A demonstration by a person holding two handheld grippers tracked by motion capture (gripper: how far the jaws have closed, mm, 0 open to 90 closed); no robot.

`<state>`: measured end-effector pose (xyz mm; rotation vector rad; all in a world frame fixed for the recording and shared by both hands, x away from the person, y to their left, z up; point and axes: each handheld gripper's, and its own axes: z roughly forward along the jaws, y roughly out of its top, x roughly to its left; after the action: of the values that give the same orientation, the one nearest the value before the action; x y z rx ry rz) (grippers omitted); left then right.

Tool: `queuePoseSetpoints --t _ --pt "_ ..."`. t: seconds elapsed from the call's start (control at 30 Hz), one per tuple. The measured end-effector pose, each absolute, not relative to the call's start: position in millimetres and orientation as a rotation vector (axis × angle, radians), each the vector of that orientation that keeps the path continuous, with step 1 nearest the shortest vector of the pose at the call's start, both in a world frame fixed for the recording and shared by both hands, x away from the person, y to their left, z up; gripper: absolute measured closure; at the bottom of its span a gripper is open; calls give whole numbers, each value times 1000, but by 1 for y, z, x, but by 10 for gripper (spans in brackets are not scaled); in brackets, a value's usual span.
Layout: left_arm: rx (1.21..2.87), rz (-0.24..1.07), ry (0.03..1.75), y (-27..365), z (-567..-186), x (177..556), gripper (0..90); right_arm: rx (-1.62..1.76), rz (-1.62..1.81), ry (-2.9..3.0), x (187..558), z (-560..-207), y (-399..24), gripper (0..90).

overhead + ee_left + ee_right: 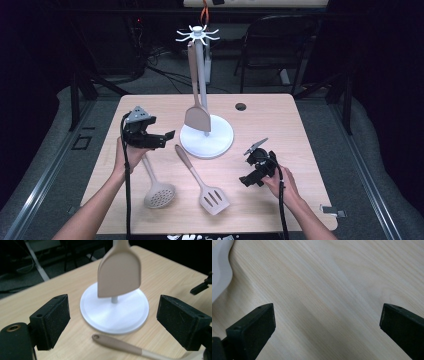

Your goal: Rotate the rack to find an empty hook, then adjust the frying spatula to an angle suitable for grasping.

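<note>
Jaws of my left gripper point(113, 322) stand apart, empty, facing hung spatula point(119, 270); right gripper point(327, 327) likewise spread.

The table point(280, 130) is pale wood with a fine straight grain. The stand point(206, 135) is white. The hanging spatula point(197, 117), the slotted turner point(214, 199) and the skimmer point(159, 194) are beige, with darker tan handle ends. Both grippers, left point(165, 139) and right point(248, 176), are black.
</note>
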<state>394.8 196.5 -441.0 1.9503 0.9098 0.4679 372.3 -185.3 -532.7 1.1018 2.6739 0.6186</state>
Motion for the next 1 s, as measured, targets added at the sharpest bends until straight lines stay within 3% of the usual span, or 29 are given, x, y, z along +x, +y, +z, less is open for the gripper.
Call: queuePoseSetpoints --t 0.37,0.63,0.87,0.9,1.0 --pt "1974 353 1003 207 -476 391 55 1080 591 2669 372 -531 -183 0" --pt "1981 369 1046 211 -484 390 43 1051 598 2650 367 -526 -180 35" --pt "2040 337 1078 209 -499 390 11 1016 630 2675 359 -522 -170 288" --pt "2049 326 1079 208 -501 390 8 1017 633 2684 357 -521 -168 343" --pt "2067 312 1077 204 -505 390 2 991 680 2710 350 -517 -163 635"
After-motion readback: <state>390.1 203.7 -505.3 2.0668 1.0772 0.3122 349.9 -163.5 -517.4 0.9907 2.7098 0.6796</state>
